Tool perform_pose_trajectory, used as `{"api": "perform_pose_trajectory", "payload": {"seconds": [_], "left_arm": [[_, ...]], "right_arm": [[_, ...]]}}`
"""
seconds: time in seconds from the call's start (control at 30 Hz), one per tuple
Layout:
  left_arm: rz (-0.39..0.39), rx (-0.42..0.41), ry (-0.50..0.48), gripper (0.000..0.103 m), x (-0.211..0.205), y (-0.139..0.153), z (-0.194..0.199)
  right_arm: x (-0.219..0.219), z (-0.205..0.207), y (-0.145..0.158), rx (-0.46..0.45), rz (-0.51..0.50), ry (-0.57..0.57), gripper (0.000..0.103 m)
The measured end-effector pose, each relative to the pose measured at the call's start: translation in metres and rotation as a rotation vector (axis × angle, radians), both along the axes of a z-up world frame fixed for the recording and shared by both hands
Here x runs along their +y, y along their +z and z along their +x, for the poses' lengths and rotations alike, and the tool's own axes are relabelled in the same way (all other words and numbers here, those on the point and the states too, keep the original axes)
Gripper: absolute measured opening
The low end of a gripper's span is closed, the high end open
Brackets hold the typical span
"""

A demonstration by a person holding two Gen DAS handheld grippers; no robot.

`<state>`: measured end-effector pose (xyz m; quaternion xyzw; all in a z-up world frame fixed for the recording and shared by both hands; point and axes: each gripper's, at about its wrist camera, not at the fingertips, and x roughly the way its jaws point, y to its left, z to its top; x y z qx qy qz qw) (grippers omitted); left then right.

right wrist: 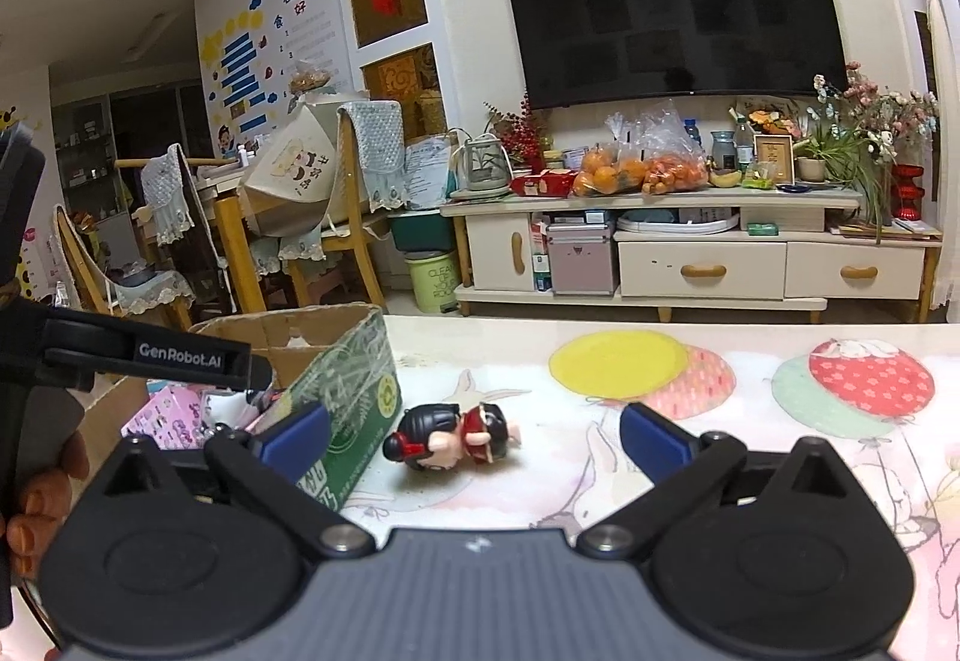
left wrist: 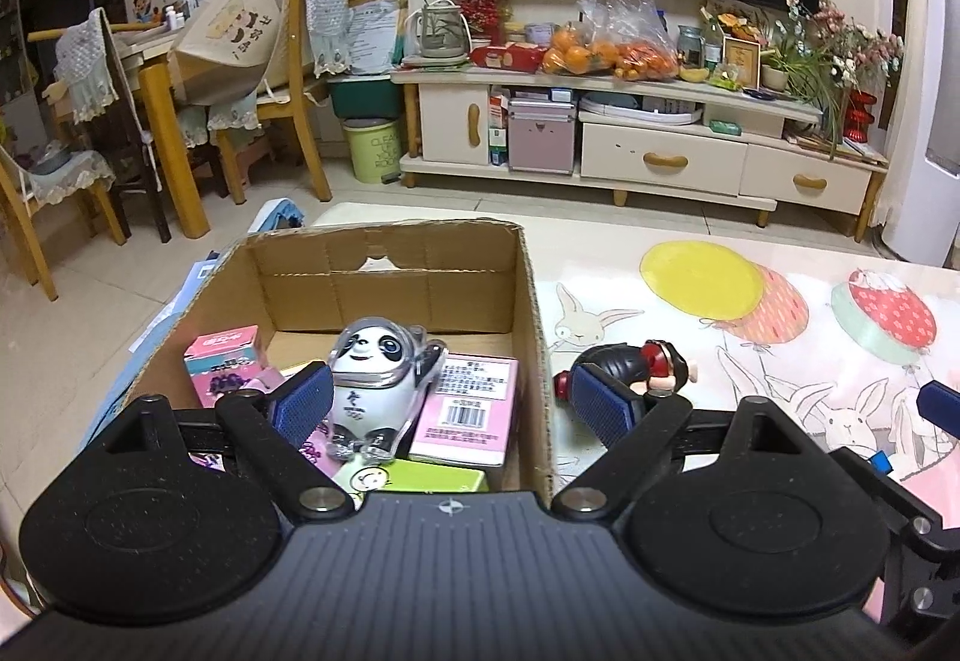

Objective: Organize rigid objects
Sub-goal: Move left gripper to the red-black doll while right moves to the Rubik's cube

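Observation:
An open cardboard box [left wrist: 528,313] stands on the table at the left. Inside it are a panda figurine [left wrist: 375,379] in a clear shell, pink boxes [left wrist: 468,409] and a green box [left wrist: 432,478]. My left gripper [left wrist: 453,406] is open and empty above the box's near right corner. A small black-and-red doll figurine [left wrist: 636,370] lies on its side on the table just right of the box. In the right wrist view the doll [right wrist: 450,436] lies between and ahead of my open, empty right gripper [right wrist: 474,436]. The box [right wrist: 354,397] is at its left.
The table wears a cartoon rabbit and balloon cover [right wrist: 720,391]. Beyond its far edge are a TV cabinet [right wrist: 690,253] with oranges, a green bin [right wrist: 435,280] and wooden chairs [right wrist: 336,217]. The left gripper's body [right wrist: 138,355] reaches over the box.

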<state>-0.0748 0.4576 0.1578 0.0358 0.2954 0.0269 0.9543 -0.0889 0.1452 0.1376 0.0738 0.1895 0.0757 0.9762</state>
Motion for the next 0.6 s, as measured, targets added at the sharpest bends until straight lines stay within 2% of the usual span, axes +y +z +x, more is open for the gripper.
{"api": "perform_pose_trajectory", "payload": {"seconds": [0.2, 0.47, 0.6], "left_arm": [[0.013, 0.002, -0.009, 0.103, 0.003, 0.000, 0.001], [0.004, -0.001, -0.004, 0.103, 0.004, 0.000, 0.003], [0.003, 0.001, -0.007, 0.103, 0.003, -0.001, 0.003]], "right_arm": [[-0.010, -0.006, -0.012, 0.013, -0.008, -0.012, 0.102], [-0.020, -0.004, -0.044, 0.067, -0.126, -0.017, 0.102], [-0.027, 0.005, -0.057, 0.108, -0.148, -0.030, 0.102]]}}
